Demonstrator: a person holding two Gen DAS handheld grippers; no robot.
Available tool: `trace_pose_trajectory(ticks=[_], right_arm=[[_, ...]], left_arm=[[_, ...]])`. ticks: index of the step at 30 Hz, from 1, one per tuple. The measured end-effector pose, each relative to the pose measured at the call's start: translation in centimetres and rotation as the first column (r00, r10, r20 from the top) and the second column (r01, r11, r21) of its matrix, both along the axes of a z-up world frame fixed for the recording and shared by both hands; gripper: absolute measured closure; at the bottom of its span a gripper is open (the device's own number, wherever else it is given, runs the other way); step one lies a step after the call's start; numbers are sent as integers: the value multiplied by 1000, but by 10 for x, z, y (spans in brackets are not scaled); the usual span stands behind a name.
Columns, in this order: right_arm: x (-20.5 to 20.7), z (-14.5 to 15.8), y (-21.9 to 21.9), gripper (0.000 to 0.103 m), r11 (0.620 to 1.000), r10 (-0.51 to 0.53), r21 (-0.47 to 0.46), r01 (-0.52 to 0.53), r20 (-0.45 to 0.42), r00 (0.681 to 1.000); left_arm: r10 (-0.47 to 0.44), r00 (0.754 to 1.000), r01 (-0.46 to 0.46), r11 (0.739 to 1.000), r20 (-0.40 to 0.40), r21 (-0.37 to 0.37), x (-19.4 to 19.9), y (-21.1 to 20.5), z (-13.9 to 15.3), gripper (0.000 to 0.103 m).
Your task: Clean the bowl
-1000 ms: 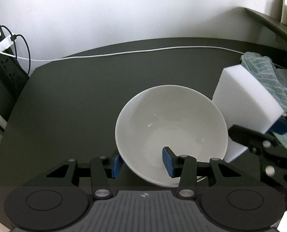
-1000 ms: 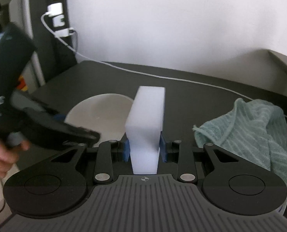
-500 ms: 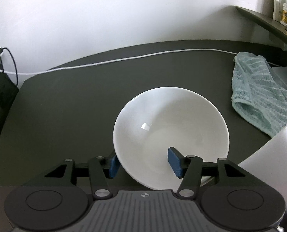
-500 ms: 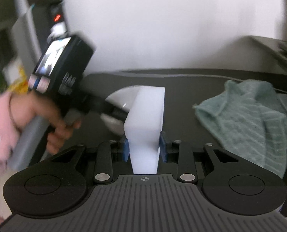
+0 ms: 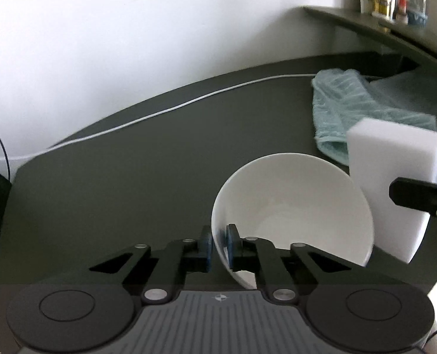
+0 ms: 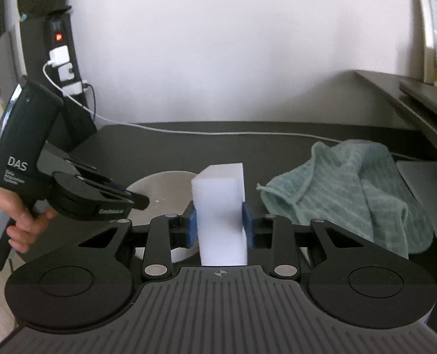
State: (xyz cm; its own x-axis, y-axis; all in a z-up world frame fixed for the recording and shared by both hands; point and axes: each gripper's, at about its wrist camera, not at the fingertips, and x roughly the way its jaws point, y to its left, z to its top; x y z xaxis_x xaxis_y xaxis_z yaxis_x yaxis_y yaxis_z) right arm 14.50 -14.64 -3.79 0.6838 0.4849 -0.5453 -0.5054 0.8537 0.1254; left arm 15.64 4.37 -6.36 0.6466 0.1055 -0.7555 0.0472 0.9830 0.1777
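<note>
Two blue-padded fingers of the left gripper [image 5: 218, 246] pinch the near rim of the white bowl [image 5: 292, 203], tipping it above the dark table [image 5: 115, 177]; the white sponge [image 5: 392, 183] stands just right of it.

From the right wrist, the right gripper [image 6: 218, 225] clamps that sponge upright, a teal cloth [image 6: 351, 191] lying to its right.

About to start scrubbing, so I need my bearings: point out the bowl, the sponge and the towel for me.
white bowl [image 5: 295, 206], left wrist view, on its inner wall.
white sponge block [image 6: 220, 206], right wrist view, on its front face between the blue pads.
teal towel [image 6: 351, 188], right wrist view, on the middle of its folds.
</note>
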Motion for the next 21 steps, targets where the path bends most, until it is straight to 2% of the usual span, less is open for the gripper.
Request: trace_pose_trajectory(ticks=[2, 5, 8, 11, 14, 17, 21], right_arm=[[11, -1, 2, 72, 1000, -6, -1, 6, -6, 1000], [18, -1, 4, 72, 1000, -15, -21, 15, -2, 1000], [20, -6, 2, 69, 999, -37, -34, 37, -16, 999], [18, -11, -2, 69, 998, -52, -39, 51, -26, 998], [9, -13, -4, 70, 998, -45, -40, 43, -31, 999], [5, -15, 1, 71, 997, -45, -64, 45, -10, 999], [8, -15, 10, 72, 996, -54, -73, 56, 22, 998]], left_arm=[[14, 1000, -14, 999, 10, 33, 11, -2, -2, 83], [43, 999, -44, 997, 16, 61, 17, -1, -6, 82], [76, 997, -76, 996, 6, 45, 17, 0, -8, 82], [118, 993, -118, 993, -19, -8, 13, 7, -7, 80], [146, 989, -146, 989, -8, -29, 6, 5, 1, 79], [165, 986, -165, 986, -21, -33, -4, 4, 7, 71], [176, 983, -177, 984, -43, -22, -11, 0, 2, 67]])
